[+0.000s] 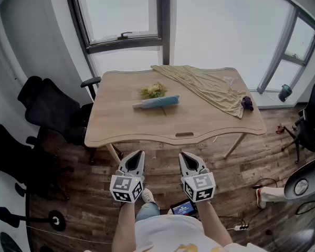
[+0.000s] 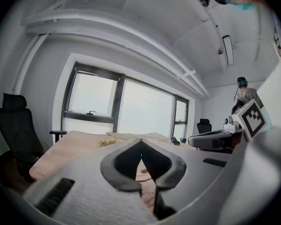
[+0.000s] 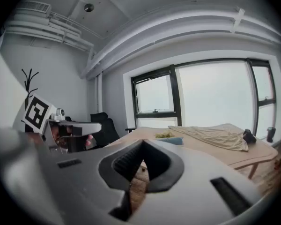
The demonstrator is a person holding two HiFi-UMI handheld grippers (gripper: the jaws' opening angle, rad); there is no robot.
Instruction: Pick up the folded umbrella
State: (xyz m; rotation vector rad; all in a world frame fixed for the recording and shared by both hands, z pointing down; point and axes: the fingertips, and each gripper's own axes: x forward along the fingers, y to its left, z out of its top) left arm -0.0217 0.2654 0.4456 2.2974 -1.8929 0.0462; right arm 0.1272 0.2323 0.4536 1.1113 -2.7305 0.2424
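Observation:
A folded light-blue umbrella [image 1: 156,102] lies near the middle of the wooden table [image 1: 121,130]; it shows faintly in the right gripper view as the umbrella [image 3: 174,140]. My left gripper [image 1: 133,156] and right gripper [image 1: 188,157] hang side by side over the floor, short of the table's near edge, well away from the umbrella. Both point toward the table with jaws shut and nothing between them. The left gripper [image 2: 141,142] and the right gripper [image 3: 143,143] show tips meeting.
A small yellow-green bunch [image 1: 153,90] sits just behind the umbrella. A beige cloth [image 1: 210,86] drapes over the table's right half, with a dark purple object [image 1: 247,103] at its end. Black office chairs [image 1: 47,109] stand left; another chair [image 1: 310,121] stands right. Windows lie beyond.

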